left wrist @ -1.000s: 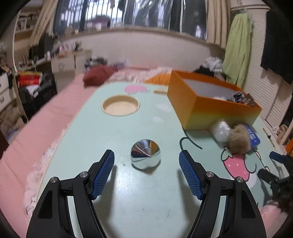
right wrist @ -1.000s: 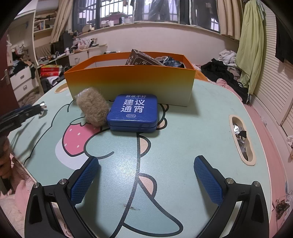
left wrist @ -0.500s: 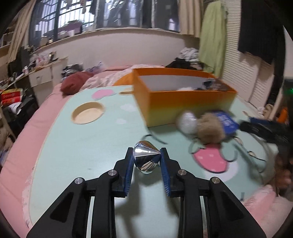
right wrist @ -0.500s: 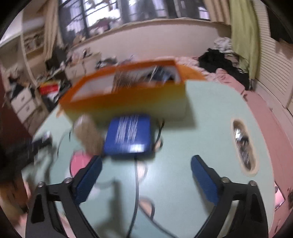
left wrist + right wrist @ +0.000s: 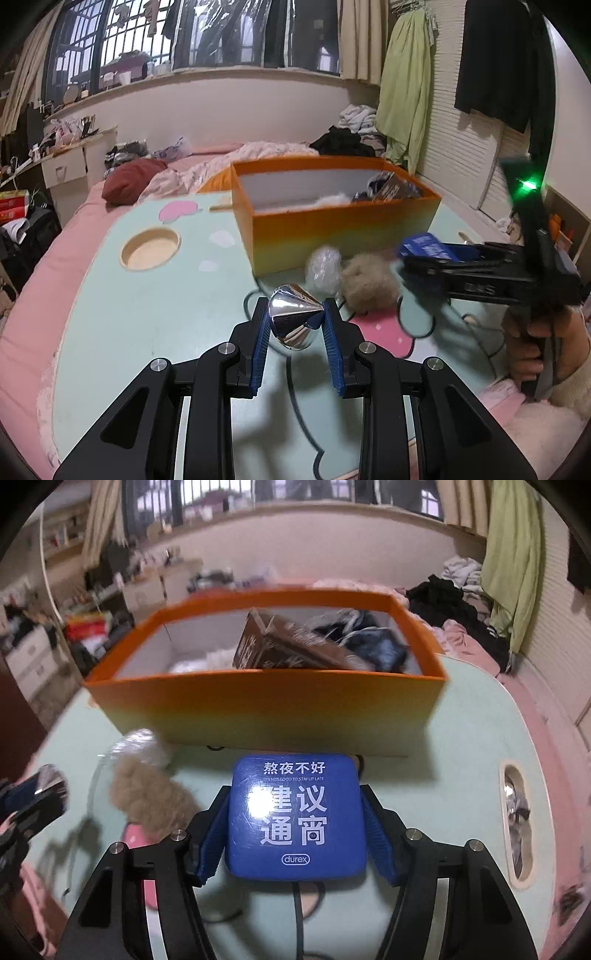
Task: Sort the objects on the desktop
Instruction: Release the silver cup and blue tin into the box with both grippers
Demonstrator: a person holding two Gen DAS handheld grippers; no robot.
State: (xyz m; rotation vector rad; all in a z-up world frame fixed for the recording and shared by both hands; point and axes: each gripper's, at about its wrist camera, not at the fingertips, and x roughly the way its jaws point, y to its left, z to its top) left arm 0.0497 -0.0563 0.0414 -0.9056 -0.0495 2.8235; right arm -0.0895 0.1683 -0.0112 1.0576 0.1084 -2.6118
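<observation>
My left gripper [image 5: 294,317] is shut on a shiny silver cone-shaped object [image 5: 293,319] and holds it above the pale green table [image 5: 155,314]. My right gripper [image 5: 295,816] is shut on a blue tin [image 5: 296,818] with white lettering, lifted in front of the orange box [image 5: 266,705]. The orange box [image 5: 332,218] holds a brown packet [image 5: 284,650] and dark items. A brown fluffy ball [image 5: 367,282] and a clear plastic wad [image 5: 324,268] lie on the table by the box. The right gripper with the tin [image 5: 430,248] shows in the left wrist view.
A round recess [image 5: 149,248] is set in the table at left. An oval recess [image 5: 517,819] with foil scraps is at the table's right side. A black cable [image 5: 424,332] runs over the table. A pink bed surrounds the table.
My left gripper closed on the silver cone and lifted it. My right gripper moved forward, closed on the blue tin and raised it toward the orange box.
</observation>
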